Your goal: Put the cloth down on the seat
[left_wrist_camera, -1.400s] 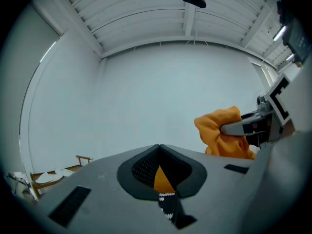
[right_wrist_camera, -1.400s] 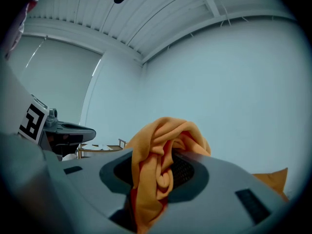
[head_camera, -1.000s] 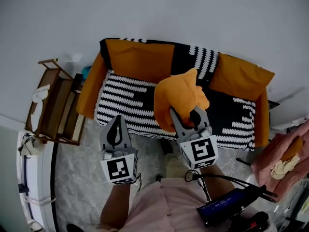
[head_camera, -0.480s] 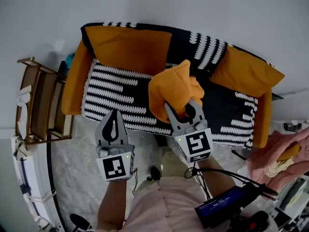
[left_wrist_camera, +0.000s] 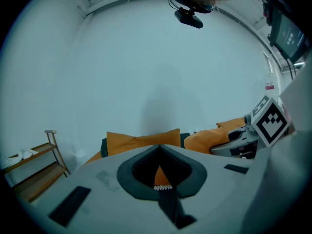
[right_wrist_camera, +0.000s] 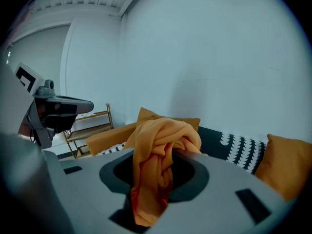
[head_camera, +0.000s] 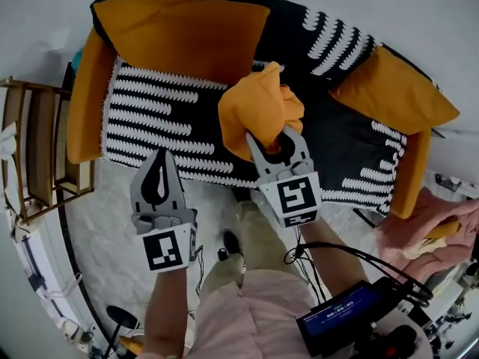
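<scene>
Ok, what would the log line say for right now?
right gripper: shut on orange cloth | cloth: held above striped seat, not yet down | left gripper: shut, empty

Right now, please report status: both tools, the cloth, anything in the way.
Left tool shut, empty. Right tool shut on crumpled orange fabric cloth, held over black-and-white patterned sofa seat, not yet down. Nothing seen in the way.

No words, numbers or brand names can be read anywhere. The cubes on the left gripper (head_camera: 158,163) and right gripper (head_camera: 272,137) show only black-and-white square patterns. Faint print on the blue box (head_camera: 340,318) is illegible.
</scene>
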Available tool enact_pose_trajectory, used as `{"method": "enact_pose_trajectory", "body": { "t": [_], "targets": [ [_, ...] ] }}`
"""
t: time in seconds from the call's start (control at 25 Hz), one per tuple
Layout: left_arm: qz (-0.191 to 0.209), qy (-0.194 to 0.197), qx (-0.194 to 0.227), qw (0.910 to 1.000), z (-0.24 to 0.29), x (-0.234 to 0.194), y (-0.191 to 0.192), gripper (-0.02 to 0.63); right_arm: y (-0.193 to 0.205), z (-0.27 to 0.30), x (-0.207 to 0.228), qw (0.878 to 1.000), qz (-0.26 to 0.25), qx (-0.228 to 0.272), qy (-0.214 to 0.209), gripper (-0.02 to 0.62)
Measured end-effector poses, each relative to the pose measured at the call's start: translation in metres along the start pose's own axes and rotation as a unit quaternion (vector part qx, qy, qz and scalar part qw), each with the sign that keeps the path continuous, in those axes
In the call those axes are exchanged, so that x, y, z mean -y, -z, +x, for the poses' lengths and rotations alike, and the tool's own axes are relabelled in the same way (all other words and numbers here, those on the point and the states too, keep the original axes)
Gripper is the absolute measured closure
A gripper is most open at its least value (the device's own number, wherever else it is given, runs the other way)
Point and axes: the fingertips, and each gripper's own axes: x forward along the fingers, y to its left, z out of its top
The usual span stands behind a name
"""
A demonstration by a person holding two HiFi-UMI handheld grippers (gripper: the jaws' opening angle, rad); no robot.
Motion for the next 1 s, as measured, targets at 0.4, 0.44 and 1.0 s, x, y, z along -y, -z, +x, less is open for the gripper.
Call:
{"method": "enact_pose_trajectory", "body": {
  "t": [0.4, 0.44, 1.0],
  "targets": [
    [0.0, 0.006, -0.002, 1.0, 0.029, 0.002, 0.007, 0.595, 0.044, 0.05, 0.027, 0.996, 0.011, -0.092, 0.001, 0.39],
    [-0.003, 0.005, 0.0, 1.0, 0.029, 0.002, 0.005, 0.595, 0.049, 0.053, 0.027, 0.994, 0.014, -0.105, -0.002, 0.37],
    [-0.012, -0.003, -0.009, 0.9999, 0.014, 0.009, -0.002, 0.595, 0.047, 0.038, 0.024, 0.995, 0.004, -0.102, 0.008, 0.341]
  ]
}}
